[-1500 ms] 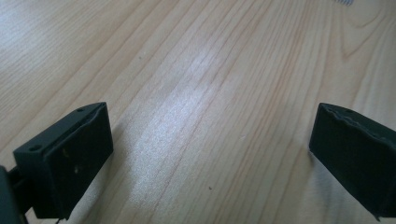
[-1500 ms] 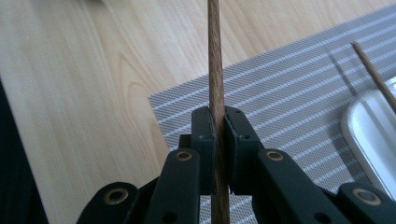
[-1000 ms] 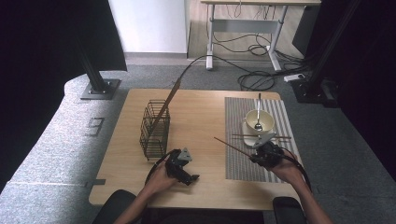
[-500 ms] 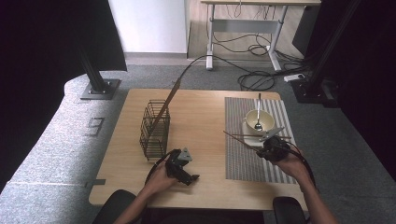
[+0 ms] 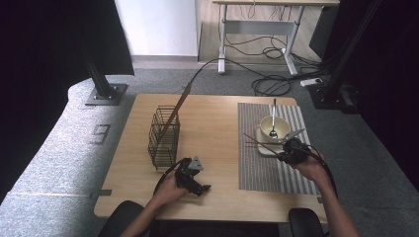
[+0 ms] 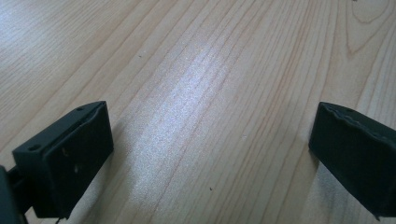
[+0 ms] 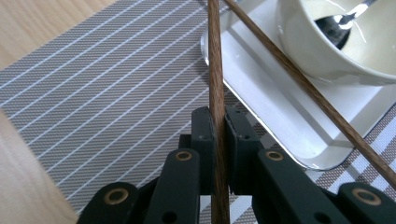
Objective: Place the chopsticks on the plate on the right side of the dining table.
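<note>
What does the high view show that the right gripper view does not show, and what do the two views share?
The high view alone: the black wire basket holding one wooden chopstick, and the left gripper resting on the wooden table. The right gripper view alone: the right gripper with its jaws shut directly on a brown wooden chopstick. Both share: the grey striped placemat, the white tray, and the cream bowl with a metal spoon.

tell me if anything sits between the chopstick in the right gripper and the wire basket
Nothing visible does. The right gripper is shut on one chopstick over the striped mat. Between it and the wire basket lies bare table. The left gripper rests open, nearer the person.
</note>
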`<state>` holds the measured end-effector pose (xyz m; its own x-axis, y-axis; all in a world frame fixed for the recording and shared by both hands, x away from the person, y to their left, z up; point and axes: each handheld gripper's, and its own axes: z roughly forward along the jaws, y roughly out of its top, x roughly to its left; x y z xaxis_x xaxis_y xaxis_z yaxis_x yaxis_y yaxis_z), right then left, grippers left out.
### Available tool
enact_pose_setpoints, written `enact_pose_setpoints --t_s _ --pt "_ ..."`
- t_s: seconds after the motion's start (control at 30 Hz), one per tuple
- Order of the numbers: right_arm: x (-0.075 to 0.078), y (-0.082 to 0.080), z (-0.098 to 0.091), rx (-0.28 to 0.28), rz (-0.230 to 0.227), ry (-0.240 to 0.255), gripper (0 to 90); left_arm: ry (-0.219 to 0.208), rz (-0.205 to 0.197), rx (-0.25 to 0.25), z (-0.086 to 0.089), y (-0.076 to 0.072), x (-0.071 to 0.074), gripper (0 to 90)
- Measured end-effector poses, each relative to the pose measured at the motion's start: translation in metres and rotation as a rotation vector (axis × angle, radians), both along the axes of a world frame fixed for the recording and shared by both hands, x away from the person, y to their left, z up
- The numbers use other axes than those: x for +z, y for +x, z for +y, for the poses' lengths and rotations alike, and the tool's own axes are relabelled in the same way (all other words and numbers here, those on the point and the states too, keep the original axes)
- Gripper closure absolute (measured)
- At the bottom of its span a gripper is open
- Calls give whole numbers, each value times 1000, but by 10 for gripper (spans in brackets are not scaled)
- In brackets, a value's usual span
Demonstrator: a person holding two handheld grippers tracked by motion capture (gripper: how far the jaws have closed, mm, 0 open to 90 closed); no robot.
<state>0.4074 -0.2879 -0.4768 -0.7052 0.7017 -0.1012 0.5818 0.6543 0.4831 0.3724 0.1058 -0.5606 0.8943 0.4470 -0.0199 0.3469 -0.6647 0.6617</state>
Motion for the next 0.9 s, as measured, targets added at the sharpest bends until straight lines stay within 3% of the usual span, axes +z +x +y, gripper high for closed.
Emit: enact_pose_setpoints --t_s 0.9 --pt "-26 43 -21 -61 53 -31 822 0 0 0 0 0 0 0"
